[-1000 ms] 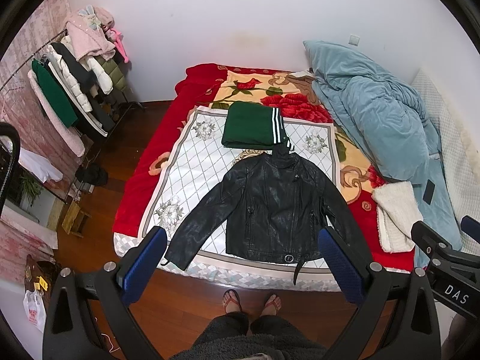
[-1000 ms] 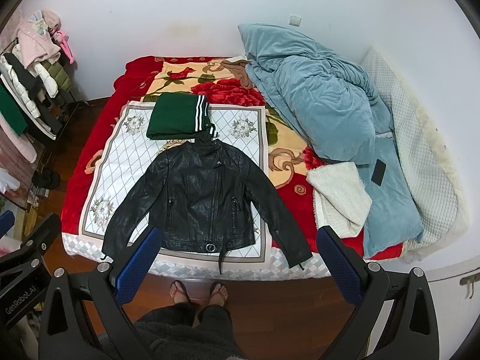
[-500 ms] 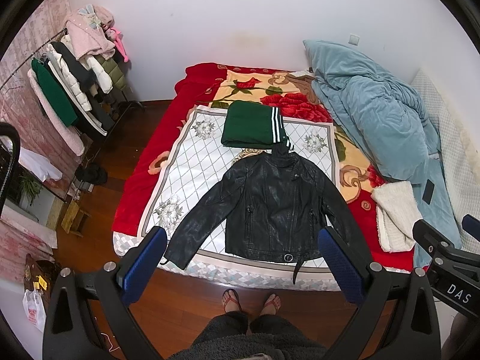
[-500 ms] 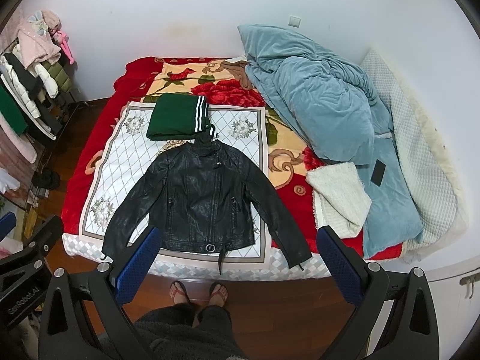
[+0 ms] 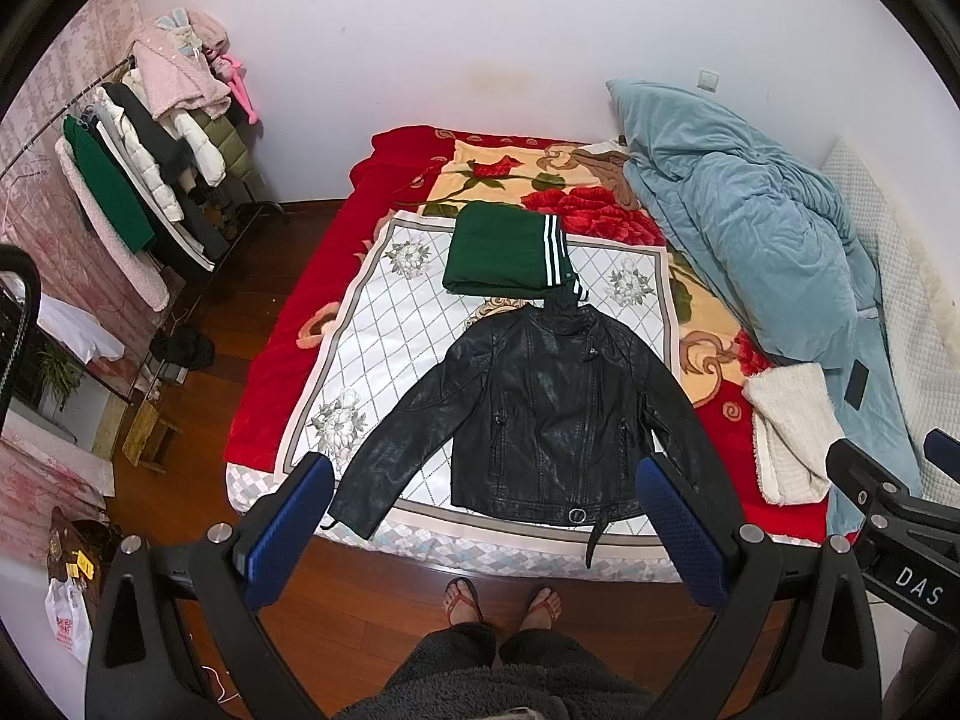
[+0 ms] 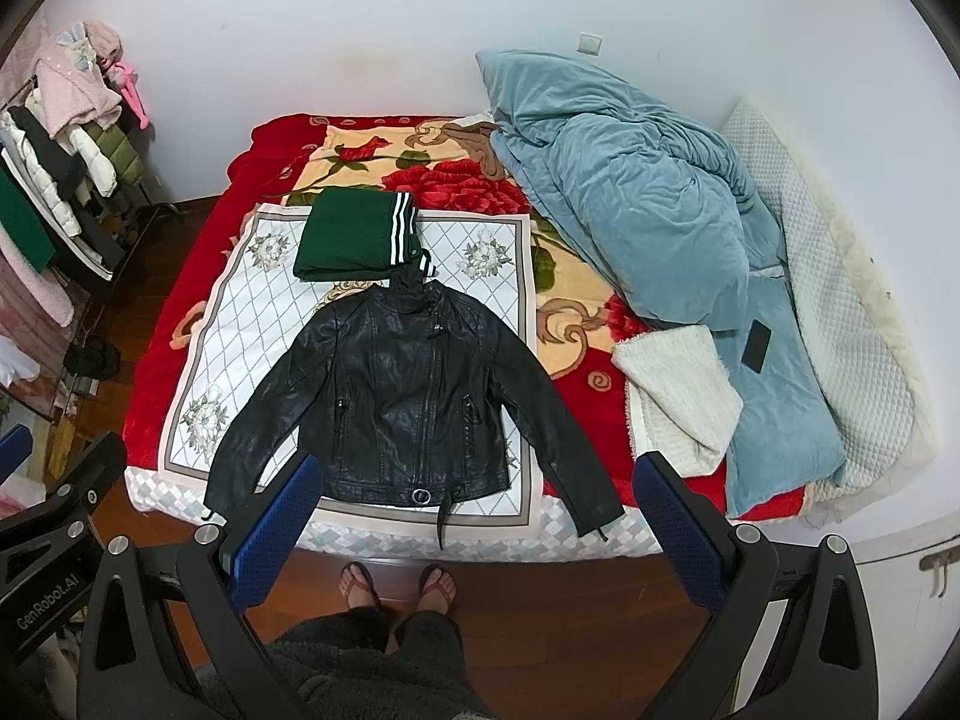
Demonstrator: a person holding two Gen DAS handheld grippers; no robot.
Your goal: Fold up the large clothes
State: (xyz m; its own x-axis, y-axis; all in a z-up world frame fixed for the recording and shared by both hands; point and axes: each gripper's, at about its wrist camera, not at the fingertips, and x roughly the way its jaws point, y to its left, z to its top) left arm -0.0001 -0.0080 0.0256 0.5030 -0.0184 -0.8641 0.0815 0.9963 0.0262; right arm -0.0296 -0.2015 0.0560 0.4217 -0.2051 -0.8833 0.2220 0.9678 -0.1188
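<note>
A black leather jacket [image 5: 540,414] lies flat and face up on a white patterned mat [image 5: 372,348] on the bed, sleeves spread out to both sides. It also shows in the right wrist view [image 6: 408,396]. A folded green garment with white stripes [image 5: 504,252] lies just beyond its collar. My left gripper [image 5: 480,516] is open and empty, held high above the bed's near edge. My right gripper [image 6: 474,516] is open and empty, likewise raised well above the jacket's hem.
A crumpled blue duvet [image 6: 648,210] fills the bed's right side, with a white fluffy garment [image 6: 678,390] and a black phone [image 6: 756,345] by it. A clothes rack [image 5: 120,180] stands at the left. The person's sandalled feet [image 5: 504,600] stand on wood floor.
</note>
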